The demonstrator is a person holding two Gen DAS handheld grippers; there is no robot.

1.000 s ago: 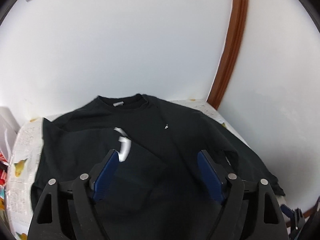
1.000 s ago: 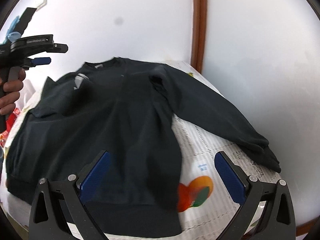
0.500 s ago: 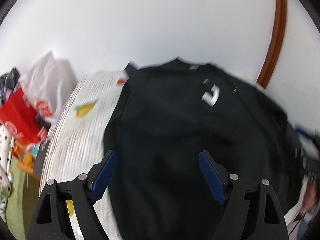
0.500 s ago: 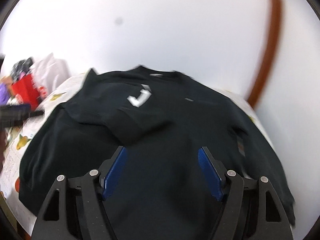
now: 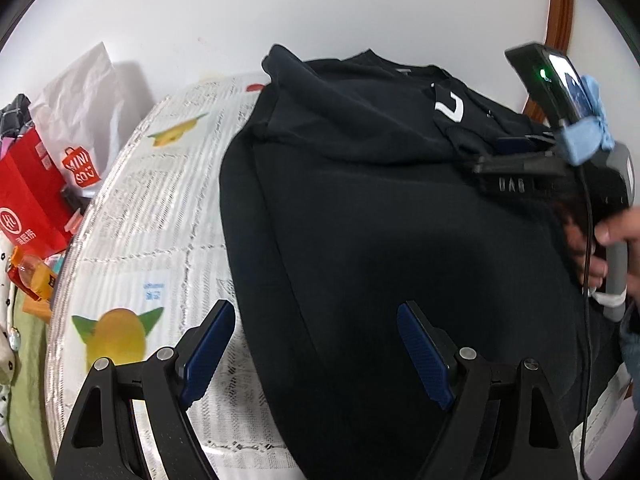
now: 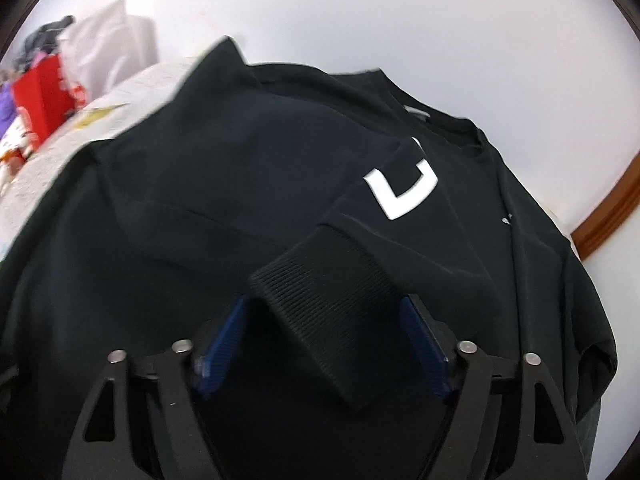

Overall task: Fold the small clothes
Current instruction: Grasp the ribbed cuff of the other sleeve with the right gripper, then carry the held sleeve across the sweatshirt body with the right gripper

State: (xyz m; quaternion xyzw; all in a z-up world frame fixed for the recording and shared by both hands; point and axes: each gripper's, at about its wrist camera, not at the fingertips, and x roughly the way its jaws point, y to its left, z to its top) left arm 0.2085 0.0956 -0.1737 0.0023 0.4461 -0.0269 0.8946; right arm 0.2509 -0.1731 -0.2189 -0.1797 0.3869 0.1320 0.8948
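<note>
With the black long-sleeved sweatshirt spread flat on the printed white bed cover, the right gripper, released, straddles the ribbed cuff and should clamp squarely, while the left gripper, also released, hovers above the left hem.

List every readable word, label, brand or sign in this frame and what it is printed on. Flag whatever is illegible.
"MINI SO": white letters on the orange bag logo of the white shopping bag.
"DAB": partial embossed letters on the right gripper; the rest is unreadable.
White Chinese characters and a round logo on the red bag: too blurred to read.
White block mark on the sweatshirt sleeve: a shape, no clear letter.
Tablecloth print: too small.
</note>
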